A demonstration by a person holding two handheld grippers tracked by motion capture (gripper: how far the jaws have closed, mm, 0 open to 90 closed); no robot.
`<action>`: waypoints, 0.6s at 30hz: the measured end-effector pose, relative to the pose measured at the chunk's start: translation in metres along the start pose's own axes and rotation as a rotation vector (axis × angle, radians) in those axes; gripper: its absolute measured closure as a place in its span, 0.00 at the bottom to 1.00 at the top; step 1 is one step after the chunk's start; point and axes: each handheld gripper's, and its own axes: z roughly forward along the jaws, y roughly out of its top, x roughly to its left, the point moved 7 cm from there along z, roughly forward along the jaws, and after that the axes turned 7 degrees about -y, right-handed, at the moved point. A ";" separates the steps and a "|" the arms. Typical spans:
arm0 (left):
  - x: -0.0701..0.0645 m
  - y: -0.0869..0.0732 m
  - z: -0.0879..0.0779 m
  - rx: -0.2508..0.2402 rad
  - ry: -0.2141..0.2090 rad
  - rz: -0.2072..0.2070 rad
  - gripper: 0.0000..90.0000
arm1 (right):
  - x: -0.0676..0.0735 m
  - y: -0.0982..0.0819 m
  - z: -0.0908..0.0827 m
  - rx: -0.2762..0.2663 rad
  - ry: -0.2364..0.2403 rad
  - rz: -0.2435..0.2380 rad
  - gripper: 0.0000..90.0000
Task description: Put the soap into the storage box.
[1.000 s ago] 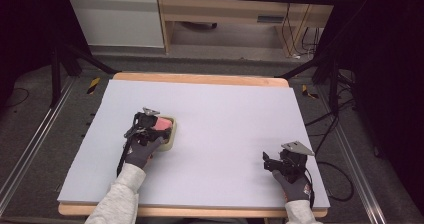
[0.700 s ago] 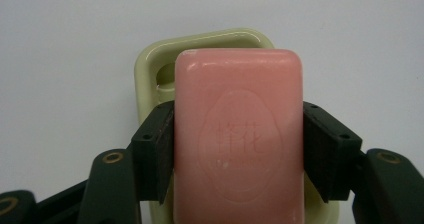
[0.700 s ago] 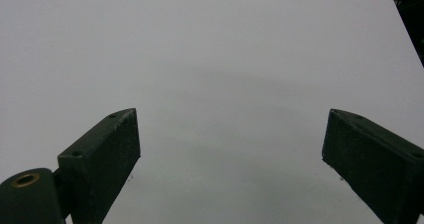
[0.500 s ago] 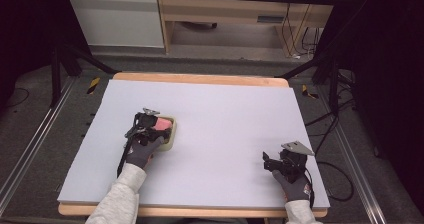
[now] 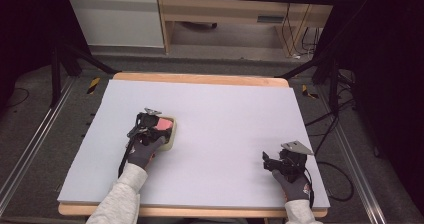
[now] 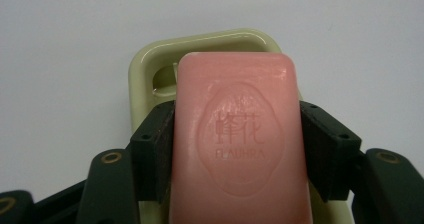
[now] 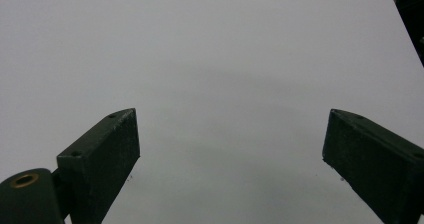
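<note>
L tool (image 6: 236,149): jaws clamped on pink soap (image 6: 239,134), one pad on each long side. Soap bar rectangular w/ rounded corners, oval stamp on top face w/ characters + Latin lettering. Soap sits over pale green dish (image 6: 150,66); dish rim visible beyond far end & to one side of bar. Can't tell if bar rests on dish floor or is just off it.

High view: L tool (image 5: 151,120) at desk's L-centre, gloved L hand (image 5: 144,151) behind it, grey sleeve coming in from bottom edge. Soap (image 5: 162,124) shows as pink patch inside dish (image 5: 171,136), dish flat on desk (image 5: 225,109).

R tool (image 5: 267,160): near desk's front R corner, well apart from dish. Gloved R hand (image 5: 294,181) holds it, grey plate on top. R gripper view: jaws wide apart, nothing btwn them, R tool (image 7: 230,139) pointing over bare desk surface (image 7: 210,49).

Desk: grey-lilac top sheet, wood edge at front & back.
</note>
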 end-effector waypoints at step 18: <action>-0.004 0.003 -0.040 -0.113 -0.032 0.078 0.27 | 0.001 -0.001 -0.001 0.001 0.006 0.007 0.09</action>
